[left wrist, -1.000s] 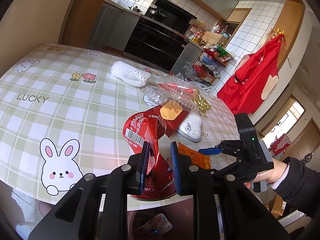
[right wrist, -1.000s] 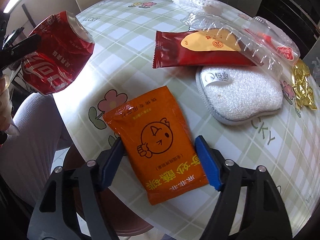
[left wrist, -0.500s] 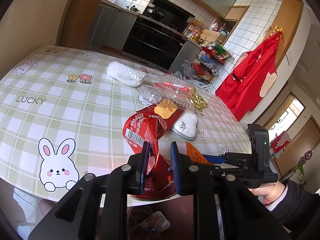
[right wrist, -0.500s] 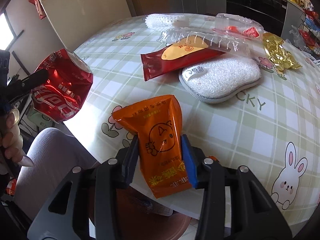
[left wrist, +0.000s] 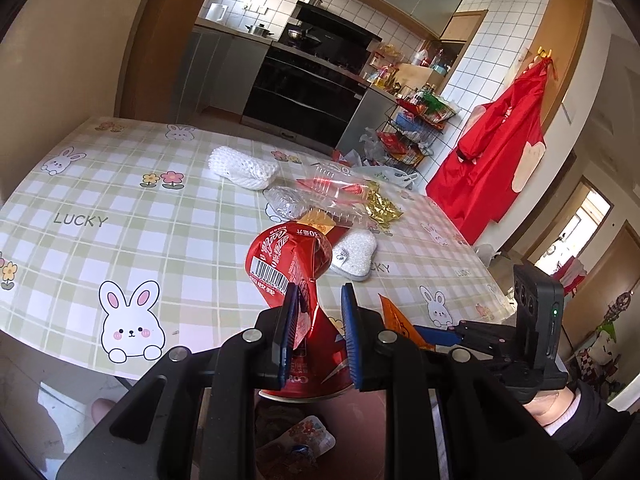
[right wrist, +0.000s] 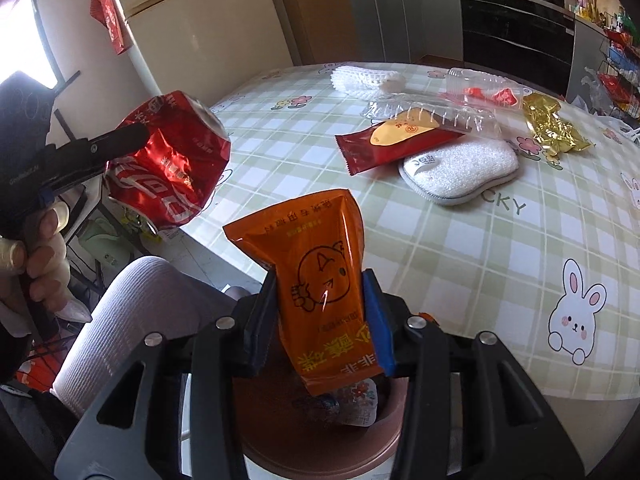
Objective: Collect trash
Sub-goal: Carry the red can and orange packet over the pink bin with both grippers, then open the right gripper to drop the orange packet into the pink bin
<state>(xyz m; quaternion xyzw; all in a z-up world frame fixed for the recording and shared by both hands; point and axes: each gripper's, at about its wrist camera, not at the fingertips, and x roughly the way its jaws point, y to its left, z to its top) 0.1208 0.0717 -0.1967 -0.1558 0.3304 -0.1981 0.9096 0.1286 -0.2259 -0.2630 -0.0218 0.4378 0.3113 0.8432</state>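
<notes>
Now both pieces are lifted off the desk (right wrist: 460, 248) and hang above the brown bin (right wrist: 320, 436): the right gripper (right wrist: 322, 316) jaws, having just closed, pinch the orange packet (right wrist: 316, 280); the left gripper (left wrist: 318, 344) jaws clamp the crushed red can (left wrist: 288, 264). Next, I'd judge, release each over the bin

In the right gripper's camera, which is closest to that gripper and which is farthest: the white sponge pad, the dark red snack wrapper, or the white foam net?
From the right gripper:
1. White sponge pad, mid-table, nearest.
2. Dark red snack wrapper, just behind it, partly under the clear plastic tray.
3. White foam net, at the far edge, farthest.
</notes>
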